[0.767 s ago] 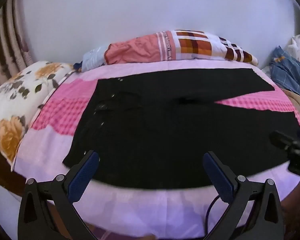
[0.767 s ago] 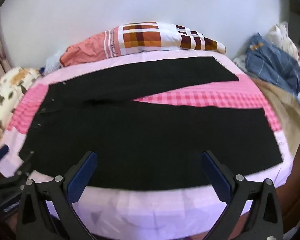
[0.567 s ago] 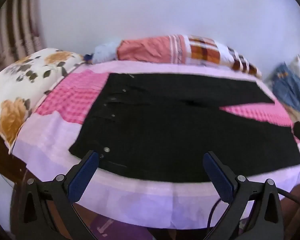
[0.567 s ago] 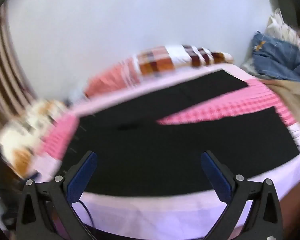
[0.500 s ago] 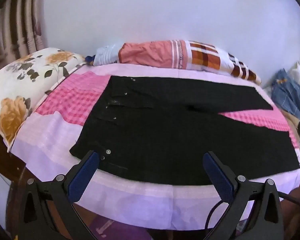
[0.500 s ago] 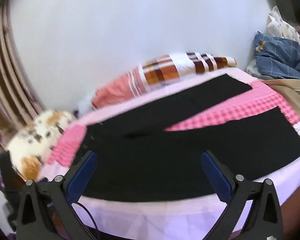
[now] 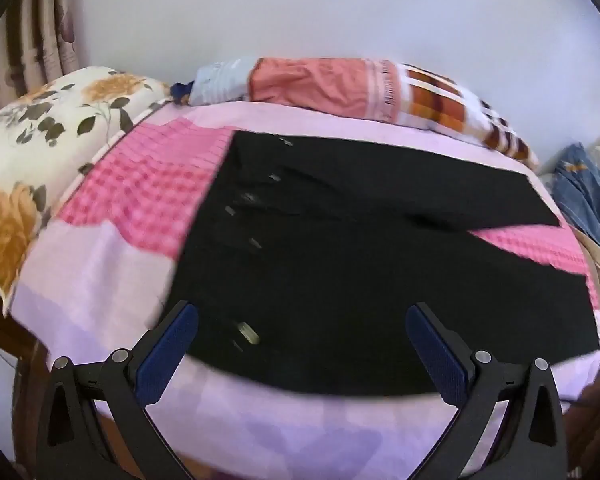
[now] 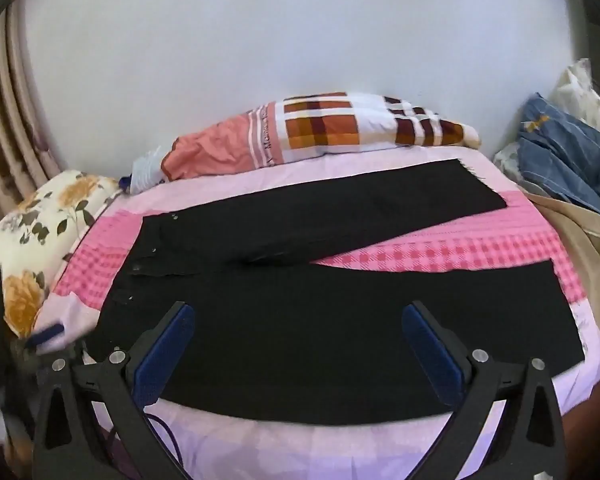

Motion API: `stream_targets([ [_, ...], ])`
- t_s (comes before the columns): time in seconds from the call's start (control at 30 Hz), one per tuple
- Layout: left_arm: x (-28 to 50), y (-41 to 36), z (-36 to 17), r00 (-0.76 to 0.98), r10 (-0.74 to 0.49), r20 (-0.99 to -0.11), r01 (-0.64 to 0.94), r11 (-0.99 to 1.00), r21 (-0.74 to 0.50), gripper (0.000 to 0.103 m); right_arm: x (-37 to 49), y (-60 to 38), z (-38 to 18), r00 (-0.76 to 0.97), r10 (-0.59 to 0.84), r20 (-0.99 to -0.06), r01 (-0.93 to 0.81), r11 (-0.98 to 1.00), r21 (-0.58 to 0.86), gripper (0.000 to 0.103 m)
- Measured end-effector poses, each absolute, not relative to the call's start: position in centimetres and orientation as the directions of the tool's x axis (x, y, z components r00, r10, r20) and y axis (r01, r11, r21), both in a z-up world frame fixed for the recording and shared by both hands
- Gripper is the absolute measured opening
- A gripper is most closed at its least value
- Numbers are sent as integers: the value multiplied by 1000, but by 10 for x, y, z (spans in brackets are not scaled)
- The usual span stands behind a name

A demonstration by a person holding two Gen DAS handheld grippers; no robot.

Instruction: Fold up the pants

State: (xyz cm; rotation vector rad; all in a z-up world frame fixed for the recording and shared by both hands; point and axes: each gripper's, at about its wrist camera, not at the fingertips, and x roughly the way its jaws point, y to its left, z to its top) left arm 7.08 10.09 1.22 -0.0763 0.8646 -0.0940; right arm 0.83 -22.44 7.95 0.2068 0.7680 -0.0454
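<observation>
While the black pants [image 8: 332, 304] lie spread flat on the bed [image 8: 300, 452], both grippers hang over its near edge with nothing between their fingers. The left gripper [image 7: 302, 344] has its blue-padded fingers [image 7: 167, 348] spread wide, above the waist end of the pants, where small metal buttons [image 7: 245, 330] show. The right gripper [image 8: 297, 340] is just as wide open, set over the middle of the near leg. The waist points left, toward a floral pillow [image 7: 31, 168]; the two legs run right and part in a V, with pink checked sheet [image 8: 440, 252] showing between them. A rolled orange-and-white quilt [image 8: 320, 136] lies along the far side by the wall, just beyond the far leg. Blue denim clothes [image 8: 568, 160] are heaped at the right end of the bed, apart from the pants.
</observation>
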Motion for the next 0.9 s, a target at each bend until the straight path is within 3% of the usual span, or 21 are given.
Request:
stream_targets([
  [0.1,125,148,30,635,-211,-743,112,977,-181,103,27,-223,80,716,72,-695,100,974,204,103],
  [0.27,214,188,23,636,-149,-757,152,986,-66,103,49,-218,70,710,92,-698,77,975,207,103],
  [0.43,307,206,-3,559,-201,-805,180,976,-120,101,69,-215,55,669,94,-737,76,978,194,103],
  [0.47,323,207,-9,554,-210,-806,189,974,-124,98,74,-216,51,657,93,-748,80,978,192,103],
  [0.53,347,201,-19,528,-250,-812,228,962,-148,84,84,-217,44,636,91,-766,89,978,190,103],
  [0.57,360,196,-24,506,-269,-820,259,954,-153,69,86,-219,40,628,97,-772,91,976,197,103],
  [0.6,373,190,-31,485,-265,-833,282,949,-138,61,90,-220,36,615,104,-781,97,974,206,103],
  [0.7,402,179,-50,431,-247,-868,317,942,-111,57,98,-226,24,587,122,-800,122,964,236,103],
  [0.9,423,177,-69,350,-372,-859,384,894,-231,54,111,-229,6,550,136,-824,152,954,259,103],
])
